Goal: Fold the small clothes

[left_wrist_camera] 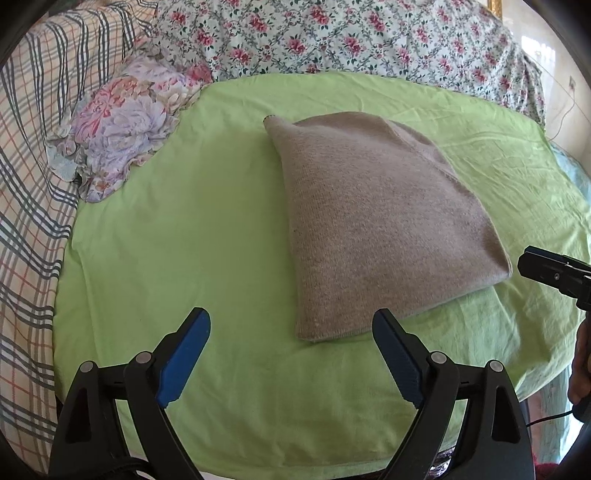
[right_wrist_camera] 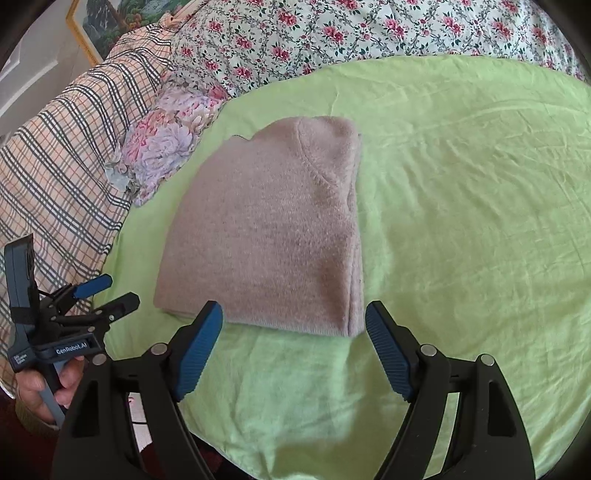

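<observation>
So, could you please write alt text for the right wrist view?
A folded beige knit sweater lies on a green sheet, just beyond the open, empty right gripper. At the left edge a hand holds the left gripper, also open; floral and plaid bedding lies behind.
</observation>
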Tool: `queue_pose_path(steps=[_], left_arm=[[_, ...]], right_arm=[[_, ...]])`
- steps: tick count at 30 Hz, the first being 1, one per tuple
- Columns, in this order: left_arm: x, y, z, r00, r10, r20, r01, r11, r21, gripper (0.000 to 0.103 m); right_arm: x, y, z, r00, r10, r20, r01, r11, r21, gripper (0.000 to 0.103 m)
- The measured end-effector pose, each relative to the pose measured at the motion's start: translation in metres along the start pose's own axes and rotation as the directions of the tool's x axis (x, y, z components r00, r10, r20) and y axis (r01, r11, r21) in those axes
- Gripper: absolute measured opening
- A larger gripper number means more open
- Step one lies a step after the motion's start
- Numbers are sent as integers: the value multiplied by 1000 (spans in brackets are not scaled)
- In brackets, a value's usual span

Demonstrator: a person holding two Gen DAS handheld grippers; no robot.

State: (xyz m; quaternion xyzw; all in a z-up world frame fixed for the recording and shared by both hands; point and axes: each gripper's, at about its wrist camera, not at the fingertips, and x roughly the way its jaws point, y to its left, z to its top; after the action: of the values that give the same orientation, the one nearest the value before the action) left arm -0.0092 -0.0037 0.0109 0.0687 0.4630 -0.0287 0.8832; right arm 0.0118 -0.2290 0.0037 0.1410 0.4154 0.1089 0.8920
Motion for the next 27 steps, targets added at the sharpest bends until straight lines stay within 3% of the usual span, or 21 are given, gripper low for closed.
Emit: queue_pose_path(steps=[14,27], left_arm=[[12,8,25,1000,19,15,-19,999,-27,92],[17,7,54,997,44,58,-41,998,-45,93]], right_arm=[[14,4,38,999,33,26,-33,999,9,80],[36,13,59,999,38,-16,-39,999,-21,80]])
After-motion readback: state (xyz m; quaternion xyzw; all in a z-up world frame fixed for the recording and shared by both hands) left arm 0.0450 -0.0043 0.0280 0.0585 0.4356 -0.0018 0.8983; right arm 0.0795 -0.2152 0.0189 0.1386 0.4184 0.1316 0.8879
